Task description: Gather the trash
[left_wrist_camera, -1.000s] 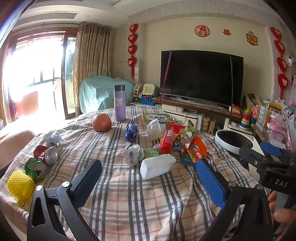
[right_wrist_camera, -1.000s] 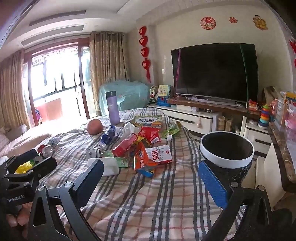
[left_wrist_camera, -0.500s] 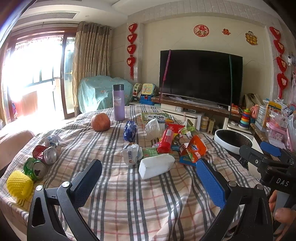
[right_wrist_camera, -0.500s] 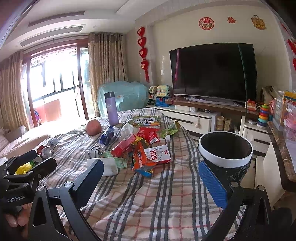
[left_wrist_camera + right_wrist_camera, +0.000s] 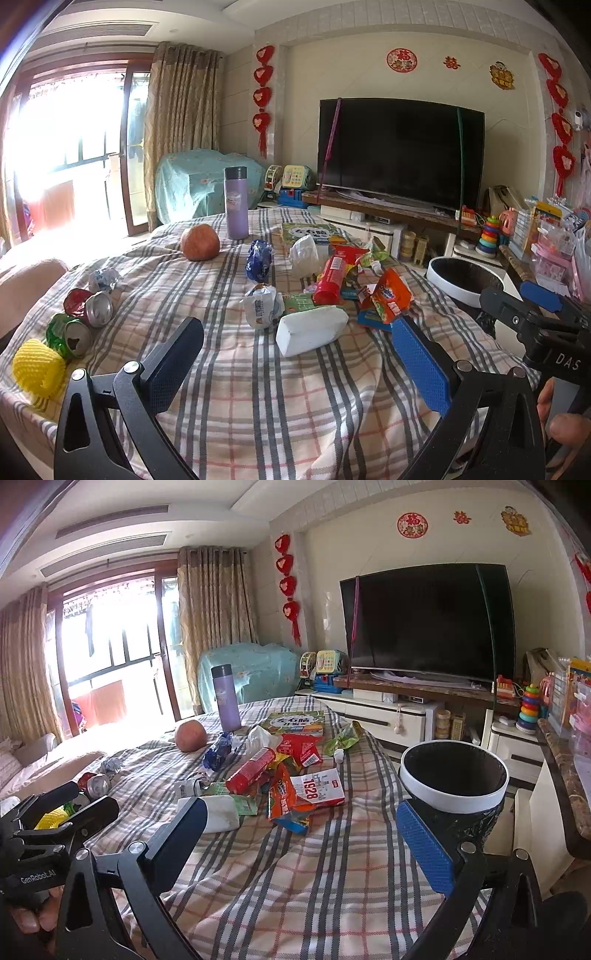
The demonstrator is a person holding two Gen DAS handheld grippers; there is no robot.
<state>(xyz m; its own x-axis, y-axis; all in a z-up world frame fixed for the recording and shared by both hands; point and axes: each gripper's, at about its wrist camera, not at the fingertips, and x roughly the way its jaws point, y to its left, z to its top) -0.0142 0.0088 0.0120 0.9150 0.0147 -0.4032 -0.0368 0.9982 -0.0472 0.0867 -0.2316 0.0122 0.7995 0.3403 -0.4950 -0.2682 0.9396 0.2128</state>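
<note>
- Checked cloth, grey and pink stripes, covers the whole table [image 5: 258, 398], and the trash sits scattered over its middle and left side, all of it waiting to be gathered.
- Left gripper [image 5: 295, 354] hovers low over the near edge, fingers spread wide and holding nothing, aimed straight at the white crumpled pack [image 5: 310, 332] that lies nearest, which looks like the first pick.
- Right gripper [image 5: 299, 843] is level with it to the right, also spread and empty, and its blue pad [image 5: 424, 849] sits just in front of the bin.
- The bin [image 5: 452, 797], white-rimmed with a black liner, stands off the table's right edge, close enough that each piece probably needs only a short carry across.
- Mid-table is the main heap: a red tube [image 5: 251, 771], an orange snack bag [image 5: 286, 799], a white "1928" carton [image 5: 321, 790] and a red wrapper [image 5: 301, 747], overlapping each other, so a pinch there could drag a neighbour along.
- Far left, near the edge, lie two crushed cans [image 5: 83, 314] and a yellow foam net [image 5: 37, 367], well apart from the heap; that side suits the left gripper.
- A blue wrapper [image 5: 258, 258] and a white tissue [image 5: 304, 254] sit farther back.
- The purple flask [image 5: 236, 203], the apple [image 5: 199, 242] and the green book [image 5: 293, 723] stand at the far end; I judge these are keepers, not trash.
- Nothing is collected yet by the look of it.
</note>
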